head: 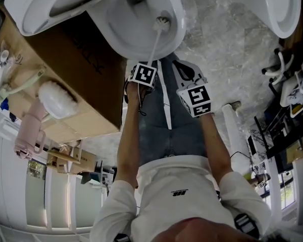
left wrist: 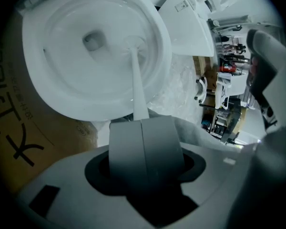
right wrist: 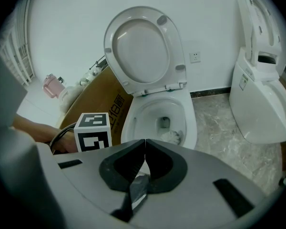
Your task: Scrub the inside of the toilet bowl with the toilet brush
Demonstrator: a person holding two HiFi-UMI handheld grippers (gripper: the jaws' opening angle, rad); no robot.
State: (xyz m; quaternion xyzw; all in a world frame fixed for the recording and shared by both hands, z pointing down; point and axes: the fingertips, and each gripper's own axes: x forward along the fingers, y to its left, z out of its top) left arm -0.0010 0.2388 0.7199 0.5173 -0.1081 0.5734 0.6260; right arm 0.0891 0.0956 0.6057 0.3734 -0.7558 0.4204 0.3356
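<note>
The white toilet bowl (head: 141,19) lies at the top of the head view with its seat lid (right wrist: 143,49) raised. The toilet brush (head: 161,23) has its white bristle head low inside the bowl, near the front wall beside the drain hole. Its thin white handle (left wrist: 137,85) runs back into my left gripper (left wrist: 142,123), which is shut on it. In the right gripper view the brush head (right wrist: 172,137) shows in the bowl (right wrist: 159,118). My right gripper (right wrist: 145,141) hangs back beside the left one, above the person's legs, shut with nothing in it.
A brown cardboard box (head: 76,69) stands tight against the bowl's left side. A second white toilet (right wrist: 262,104) stands to the right on the marble floor (head: 227,49). A pink bottle (head: 30,130) and small items sit at the far left. Racks of clutter line the right edge.
</note>
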